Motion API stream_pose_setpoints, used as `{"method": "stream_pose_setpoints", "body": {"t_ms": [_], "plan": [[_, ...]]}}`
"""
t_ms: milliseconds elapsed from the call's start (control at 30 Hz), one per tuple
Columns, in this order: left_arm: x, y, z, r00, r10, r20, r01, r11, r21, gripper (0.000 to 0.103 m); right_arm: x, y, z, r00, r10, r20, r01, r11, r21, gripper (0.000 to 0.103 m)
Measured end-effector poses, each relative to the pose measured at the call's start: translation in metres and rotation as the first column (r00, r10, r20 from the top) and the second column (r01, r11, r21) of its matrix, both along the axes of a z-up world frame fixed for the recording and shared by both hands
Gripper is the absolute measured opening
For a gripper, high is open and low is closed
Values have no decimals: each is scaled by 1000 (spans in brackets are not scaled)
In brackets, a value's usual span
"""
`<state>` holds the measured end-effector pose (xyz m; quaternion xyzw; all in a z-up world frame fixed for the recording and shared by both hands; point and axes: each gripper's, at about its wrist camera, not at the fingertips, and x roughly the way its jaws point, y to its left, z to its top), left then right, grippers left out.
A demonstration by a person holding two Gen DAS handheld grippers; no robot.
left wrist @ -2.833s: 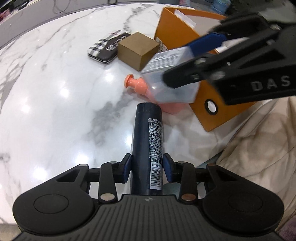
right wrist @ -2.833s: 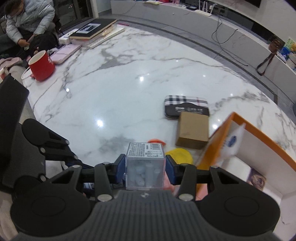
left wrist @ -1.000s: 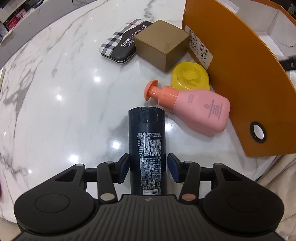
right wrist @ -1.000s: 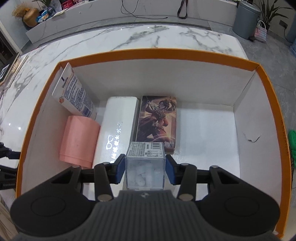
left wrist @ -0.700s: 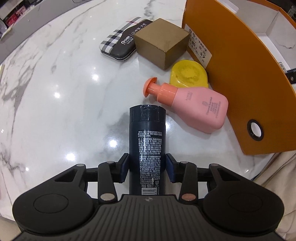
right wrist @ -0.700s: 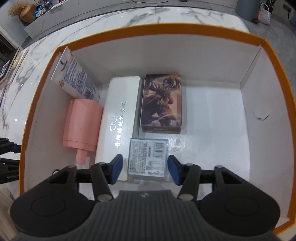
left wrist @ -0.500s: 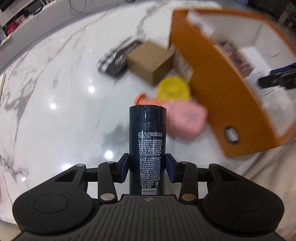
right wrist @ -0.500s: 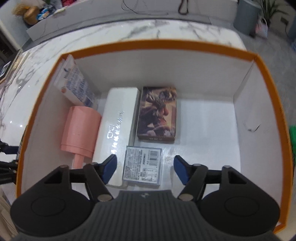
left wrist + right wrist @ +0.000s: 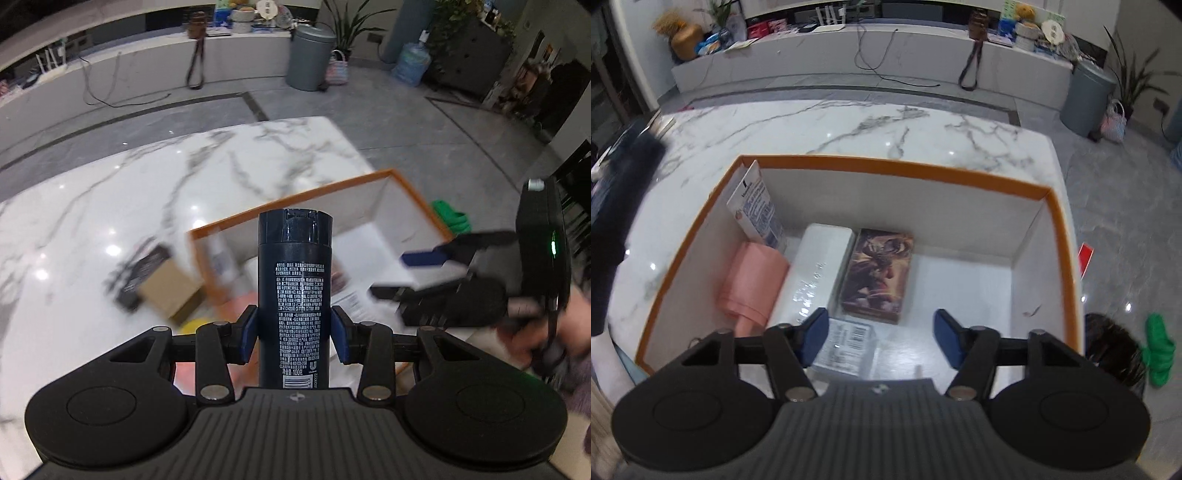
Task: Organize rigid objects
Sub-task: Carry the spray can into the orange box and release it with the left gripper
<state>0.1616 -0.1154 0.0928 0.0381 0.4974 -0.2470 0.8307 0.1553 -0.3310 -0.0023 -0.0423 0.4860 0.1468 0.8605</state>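
Left gripper [image 9: 294, 334] clamped on a dark blue cylindrical bottle [image 9: 294, 280], blue pads pressing its flanks at 3 and 9 o'clock; the bottle's long axis runs straight out along the fingers toward 12 o'clock, flat flip cap foremost, printed label facing the camera. In the left wrist view the orange-rimmed box [image 9: 413, 195] lies directly behind and beyond the cap, from 12 to 2 o'clock, its white interior open upward; the judgement is that the coming move depends on bringing the bottle over the rim and lowering it into the bare floor there, and that this hand, the only one loaded, is the one to do it. Right gripper [image 9: 880, 334] hangs over the same box [image 9: 886, 168] with jaws parted and nothing between the pads; they have just been closing somewhat, on nothing. The clear plastic case [image 9: 846, 347] with a barcode label lies flat on the box floor by the left pad, released. Box contents, from 9 toward 12 o'clock of the right gripper: a matte pink bottle [image 9: 753, 284] lying on its side, a printed tube [image 9: 757, 210] leaning on the left wall, a glossy white oblong case [image 9: 816, 273], and a picture-printed flat box [image 9: 877, 273]. The floor at 1 to 3 o'clock is bare. Outside, blurred on the polished marble table [image 9: 110, 192], a brown cardboard carton [image 9: 170, 291] and a dark flat case [image 9: 138, 277] sit at 10 o'clock of the left gripper.
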Motion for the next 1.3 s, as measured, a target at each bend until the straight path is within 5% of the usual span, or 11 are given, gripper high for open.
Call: {"method": "stream_pose_setpoints", "body": {"t_ms": [367,667,967,1300], "plan": [[80,-100,-90,961,108,-253,-147,979,-138,46,16,-23,2,988,156,11,-151,971,-184,56],[112,-118,-144,911,169,-375,-225,968,-110,46,38,-30,-25,972,232,-37,-234,939,-251,55],[117,-121,-160,900,182,-396,-237,967,-93,45,48,-25,-37,965,263,-28,-262,936,-235,54],[103,-101,-131,955,136,-264,-155,987,-51,48,51,-20,-44,968,229,-106,-243,959,-147,51]]}}
